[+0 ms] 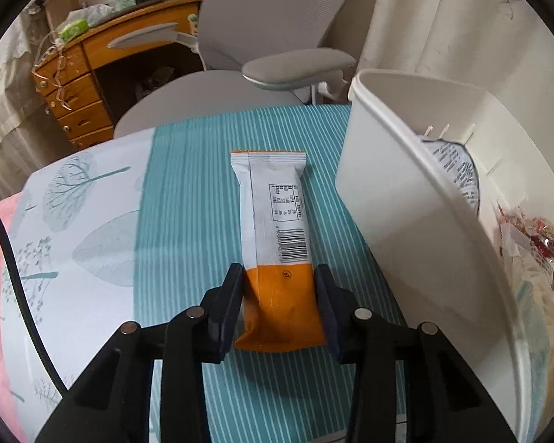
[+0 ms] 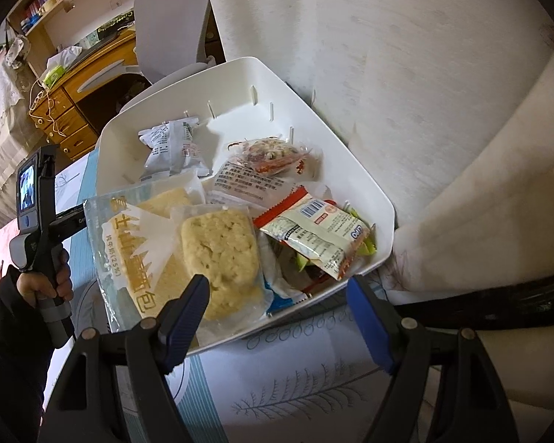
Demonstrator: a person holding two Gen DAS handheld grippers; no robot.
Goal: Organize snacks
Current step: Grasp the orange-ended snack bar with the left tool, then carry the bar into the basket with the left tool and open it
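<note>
A long snack bar (image 1: pixel 273 203) in a white and orange wrapper lies back side up on the teal striped cloth (image 1: pixel 188 184). My left gripper (image 1: pixel 279 277) is shut on its orange near end, one pad on each long side. Right of it stands the white plastic bin (image 1: pixel 387 184). In the right wrist view the bin (image 2: pixel 351 155) holds several packets, among them a bread pack (image 2: pixel 218 243), a red-edged packet (image 2: pixel 314 232) and a grey packet (image 2: pixel 173 147). My right gripper (image 2: pixel 277 288) hangs open over the bin's near rim and holds nothing.
A grey office chair (image 1: pixel 277 62) stands past the table's far edge, with a wooden desk with drawers (image 1: pixel 74 92) behind it. A pale curtain (image 2: pixel 387 55) hangs right behind the bin. A hand (image 2: pixel 40 288) grips the left gripper's handle at the left.
</note>
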